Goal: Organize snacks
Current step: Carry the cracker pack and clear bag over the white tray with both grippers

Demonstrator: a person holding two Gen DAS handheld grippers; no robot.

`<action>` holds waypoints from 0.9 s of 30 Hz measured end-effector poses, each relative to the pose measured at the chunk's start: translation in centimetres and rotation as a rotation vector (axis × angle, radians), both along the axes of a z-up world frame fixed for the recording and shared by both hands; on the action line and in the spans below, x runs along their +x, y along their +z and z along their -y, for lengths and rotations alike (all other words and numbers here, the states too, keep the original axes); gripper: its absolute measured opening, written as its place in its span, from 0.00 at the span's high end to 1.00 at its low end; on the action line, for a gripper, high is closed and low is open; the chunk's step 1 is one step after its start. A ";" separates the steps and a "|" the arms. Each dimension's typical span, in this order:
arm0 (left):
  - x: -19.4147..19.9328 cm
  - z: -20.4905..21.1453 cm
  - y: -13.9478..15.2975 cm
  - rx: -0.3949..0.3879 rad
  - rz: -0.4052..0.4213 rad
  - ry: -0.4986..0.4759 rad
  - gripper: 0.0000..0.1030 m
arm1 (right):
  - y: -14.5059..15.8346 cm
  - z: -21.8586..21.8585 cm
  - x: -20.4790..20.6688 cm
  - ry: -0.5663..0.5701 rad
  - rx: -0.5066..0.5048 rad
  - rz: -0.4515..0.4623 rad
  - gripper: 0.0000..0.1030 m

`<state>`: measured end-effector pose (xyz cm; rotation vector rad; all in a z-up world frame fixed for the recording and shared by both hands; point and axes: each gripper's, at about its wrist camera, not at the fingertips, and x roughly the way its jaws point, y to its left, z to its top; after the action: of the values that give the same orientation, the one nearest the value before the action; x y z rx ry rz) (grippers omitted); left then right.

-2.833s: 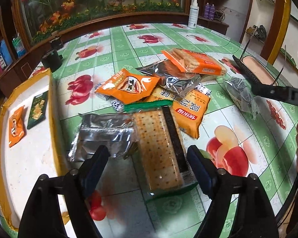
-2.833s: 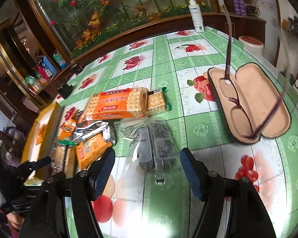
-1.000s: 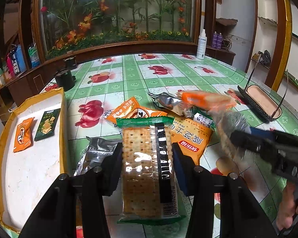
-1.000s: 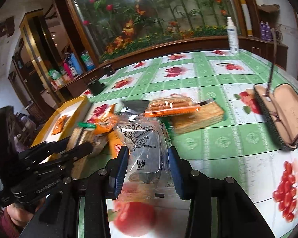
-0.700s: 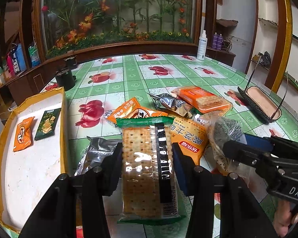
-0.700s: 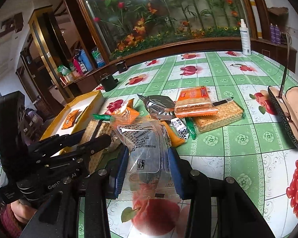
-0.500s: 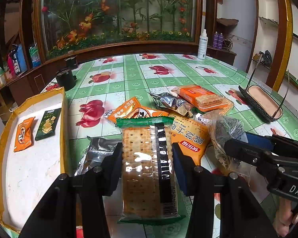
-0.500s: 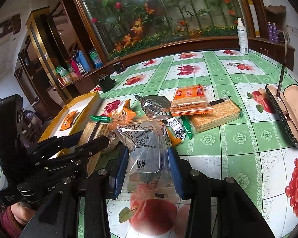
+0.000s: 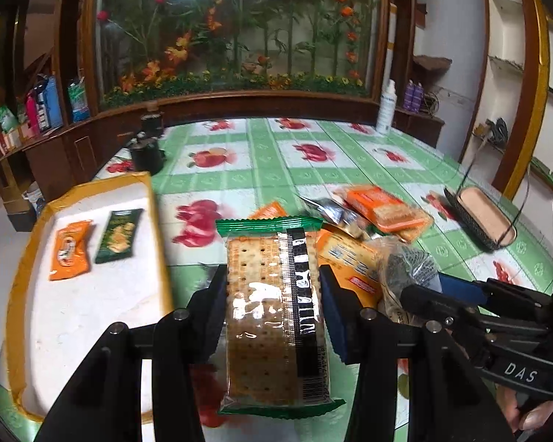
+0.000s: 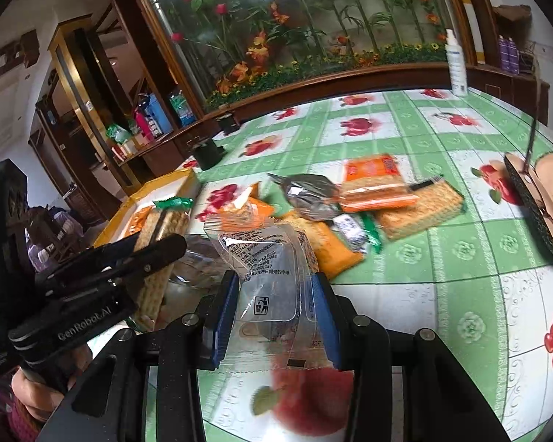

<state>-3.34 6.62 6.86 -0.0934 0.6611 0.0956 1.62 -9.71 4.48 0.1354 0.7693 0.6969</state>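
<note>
In the left wrist view, our left gripper has its jaws clamped on a green-edged cracker packet, lifted off the table beside the yellow-rimmed tray. Two small packets already lie in that tray: an orange packet and a dark green packet. The pile of snacks waits on the fruit-print tablecloth.

In the right wrist view, our right gripper is closed on a clear plastic packet, also held above the table. We judge the job barely begun: two stowed, two in hand, several packets left, including the silver foil packet.
</note>
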 end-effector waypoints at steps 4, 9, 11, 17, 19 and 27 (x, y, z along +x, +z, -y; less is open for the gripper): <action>-1.1 -2.4 1.0 -0.023 0.025 0.049 0.55 | 1.6 -2.2 -0.9 0.037 -0.001 0.029 0.57; -2.4 -6.5 1.4 -0.054 0.039 0.137 0.55 | 2.8 -5.8 -1.3 0.082 -0.005 0.031 0.57; -2.9 -8.0 1.2 -0.062 0.036 0.171 0.55 | 3.0 -7.3 -1.3 0.106 0.006 0.021 0.57; -4.0 -12.5 0.0 -0.092 0.000 0.271 0.55 | 2.9 -11.4 -2.6 0.177 0.013 0.003 0.57; -4.4 -13.5 -0.4 -0.099 -0.009 0.295 0.55 | 2.8 -12.6 -2.9 0.201 0.004 -0.003 0.57; -4.7 -15.8 -1.4 -0.132 -0.057 0.328 0.55 | 3.3 -16.7 -2.8 0.241 -0.002 0.000 0.57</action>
<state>-8.01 22.46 5.46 -0.3269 0.7043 0.3713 -1.15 7.03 7.77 0.0416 0.7940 0.9241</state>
